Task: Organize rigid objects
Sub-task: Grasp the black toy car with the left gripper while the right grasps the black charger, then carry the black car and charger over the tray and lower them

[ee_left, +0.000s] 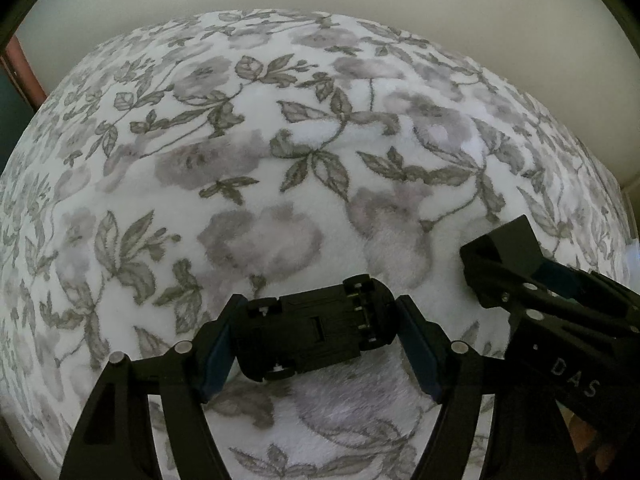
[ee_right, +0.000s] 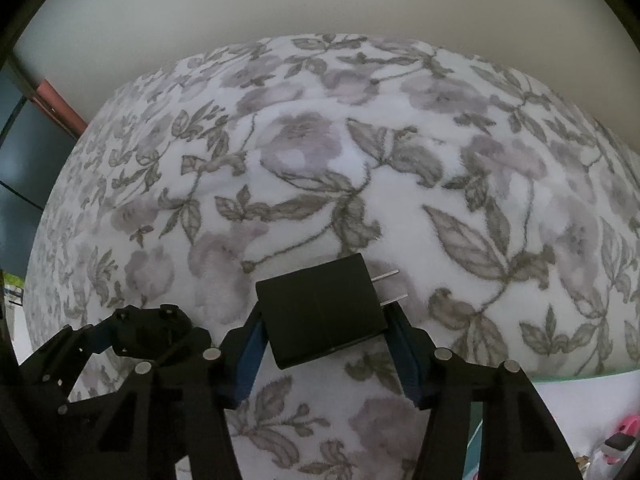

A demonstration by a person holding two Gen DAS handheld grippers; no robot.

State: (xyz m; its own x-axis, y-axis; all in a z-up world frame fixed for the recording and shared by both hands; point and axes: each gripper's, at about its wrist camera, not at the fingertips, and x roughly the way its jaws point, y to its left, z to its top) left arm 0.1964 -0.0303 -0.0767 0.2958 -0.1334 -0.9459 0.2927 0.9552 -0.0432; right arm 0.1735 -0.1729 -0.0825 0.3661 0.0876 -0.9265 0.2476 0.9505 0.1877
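In the left wrist view, the left claw is seen clamped on a black toy car, which is turned underside up, its chassis and small wheels exposed, and pressed at either end by the blue pads. The car is held just above a floral fleece blanket. At the right edge of this view the right claw is seen from the side, so what lies between its fingers is hidden here.

That is shown only in the right wrist view: the right claw is closed around a black plug adapter, a flat block gripped at its two sides by the blue pads, with two metal prongs pointing to the right over the blanket. The left claw is caught at the lower left of this view, dark and indistinct, and the car cannot be made out there. A plain pale wall is seen beyond the blanket.
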